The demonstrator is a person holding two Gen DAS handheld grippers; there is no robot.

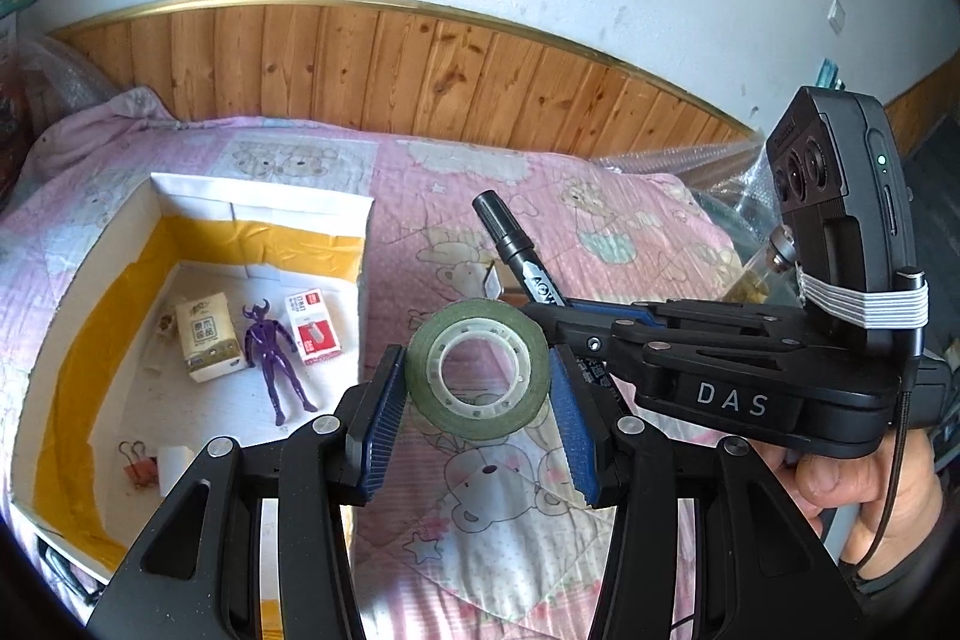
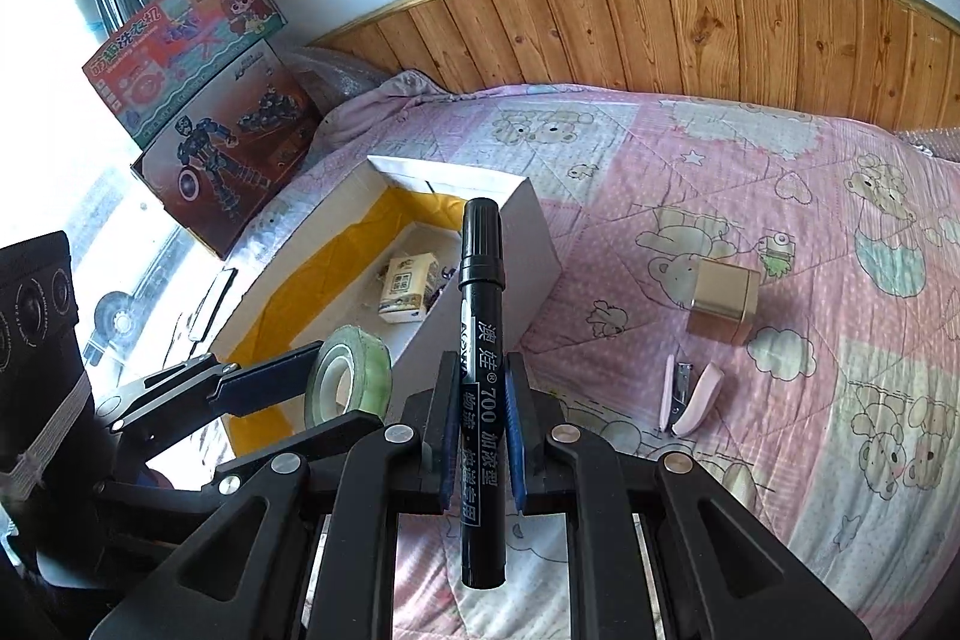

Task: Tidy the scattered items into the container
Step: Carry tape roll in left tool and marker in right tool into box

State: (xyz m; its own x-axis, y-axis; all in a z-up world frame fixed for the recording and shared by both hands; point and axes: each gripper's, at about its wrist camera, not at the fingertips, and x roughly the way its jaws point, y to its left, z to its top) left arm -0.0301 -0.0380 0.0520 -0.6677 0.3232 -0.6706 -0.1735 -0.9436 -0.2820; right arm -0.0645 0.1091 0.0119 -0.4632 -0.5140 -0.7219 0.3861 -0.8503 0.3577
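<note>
My left gripper (image 1: 477, 394) is shut on a green tape roll (image 1: 478, 369), held above the pink quilt just right of the white box (image 1: 258, 199). The same tape roll (image 2: 348, 379) shows at lower left in the right wrist view. My right gripper (image 2: 480, 421) is shut on a black marker (image 2: 482, 376) that points toward the box (image 2: 534, 226). In the left wrist view that marker (image 1: 510, 241) sticks up beyond the tape. Inside the box lie a tissue pack (image 1: 204, 337), a purple figure (image 1: 273, 352), a red-and-white staple box (image 1: 312, 328) and binder clips (image 1: 135, 463).
On the quilt to the right lie a gold tin (image 2: 723, 301) and a pink stapler (image 2: 690, 397). Toy cartons (image 2: 204, 100) lean at the left by the window. A wooden headboard (image 2: 690, 22) runs along the back. A hand (image 1: 852, 484) holds the right gripper's handle.
</note>
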